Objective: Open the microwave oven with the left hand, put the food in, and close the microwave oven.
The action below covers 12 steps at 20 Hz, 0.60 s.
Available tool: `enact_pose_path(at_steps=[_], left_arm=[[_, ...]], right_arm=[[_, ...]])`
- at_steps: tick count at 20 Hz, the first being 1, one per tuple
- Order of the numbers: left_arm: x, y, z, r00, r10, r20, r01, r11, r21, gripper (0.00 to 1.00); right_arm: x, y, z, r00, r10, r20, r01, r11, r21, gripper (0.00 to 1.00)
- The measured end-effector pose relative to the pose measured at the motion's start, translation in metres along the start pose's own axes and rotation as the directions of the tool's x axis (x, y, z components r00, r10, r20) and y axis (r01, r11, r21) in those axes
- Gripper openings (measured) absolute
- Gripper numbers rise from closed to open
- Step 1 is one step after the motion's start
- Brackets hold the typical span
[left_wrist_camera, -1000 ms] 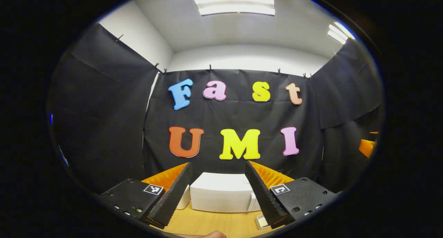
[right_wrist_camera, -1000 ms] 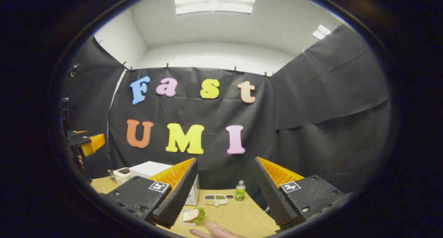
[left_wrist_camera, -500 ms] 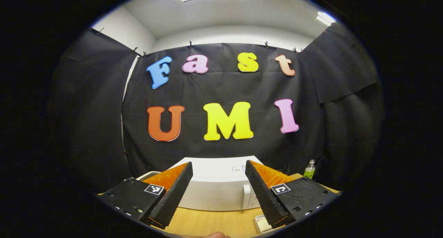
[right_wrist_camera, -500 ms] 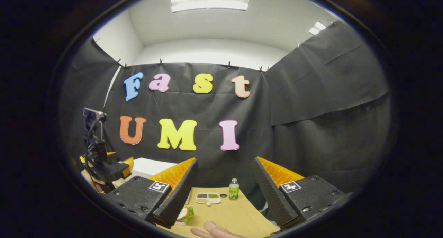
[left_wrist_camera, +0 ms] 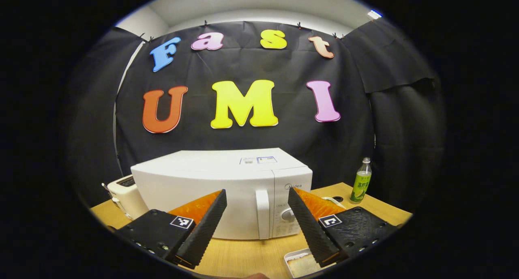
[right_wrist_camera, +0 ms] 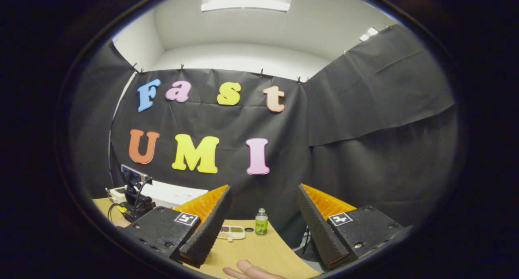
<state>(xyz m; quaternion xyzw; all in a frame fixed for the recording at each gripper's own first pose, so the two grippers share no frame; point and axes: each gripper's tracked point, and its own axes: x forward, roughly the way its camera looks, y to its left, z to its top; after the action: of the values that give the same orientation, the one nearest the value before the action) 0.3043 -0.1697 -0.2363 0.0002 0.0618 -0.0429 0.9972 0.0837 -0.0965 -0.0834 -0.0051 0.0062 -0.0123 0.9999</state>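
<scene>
The white microwave (left_wrist_camera: 202,185) stands shut on the wooden table, its vertical handle (left_wrist_camera: 262,214) just right of the door. My left gripper (left_wrist_camera: 256,194) is open a short way in front of it, and the handle shows between the fingers without touching them. A white tray of food (left_wrist_camera: 302,263) lies on the table at the lower right of the left gripper view, partly behind a finger. My right gripper (right_wrist_camera: 263,188) is open and holds nothing, off to the right above the table. In the right gripper view the microwave's top (right_wrist_camera: 174,193) shows at the left.
A white toaster (left_wrist_camera: 125,193) stands left of the microwave. A green bottle (left_wrist_camera: 359,181) stands at the table's back right, with a small divided dish (right_wrist_camera: 230,232) near it. A person's finger (right_wrist_camera: 248,269) shows at the bottom of the right gripper view.
My left gripper has come down and closer to the microwave, which now looms large with its handle between the fingers. The right gripper has swung rightward, and the sandwich has left its view.
</scene>
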Motion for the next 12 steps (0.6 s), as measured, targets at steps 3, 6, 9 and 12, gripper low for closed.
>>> enact_pose_path(at_steps=[3, 6, 9, 12], left_arm=[[0.023, -0.007, -0.025, 0.999, -0.019, -0.039, 0.017, 0.999, -0.045, 0.96], [0.038, -0.013, -0.057, 0.991, -0.026, -0.129, 0.012, 0.994, -0.108, 0.93], [0.051, -0.01, -0.068, 0.989, 0.007, -0.144, -0.017, 0.998, -0.064, 0.65], [0.057, -0.01, -0.067, 0.993, 0.029, -0.116, -0.033, 0.999, -0.027, 0.65]], right_arm=[[0.006, -0.007, -0.015, 1.0, 0.009, -0.028, -0.008, 1.0, 0.007, 0.95], [0.011, -0.009, -0.026, 0.999, 0.03, -0.033, -0.03, 1.0, -0.008, 0.95], [0.016, -0.011, -0.037, 0.999, 0.04, -0.037, -0.041, 0.999, -0.028, 0.96], [0.018, -0.008, -0.046, 0.997, 0.055, -0.044, -0.057, 0.998, -0.041, 0.96]])
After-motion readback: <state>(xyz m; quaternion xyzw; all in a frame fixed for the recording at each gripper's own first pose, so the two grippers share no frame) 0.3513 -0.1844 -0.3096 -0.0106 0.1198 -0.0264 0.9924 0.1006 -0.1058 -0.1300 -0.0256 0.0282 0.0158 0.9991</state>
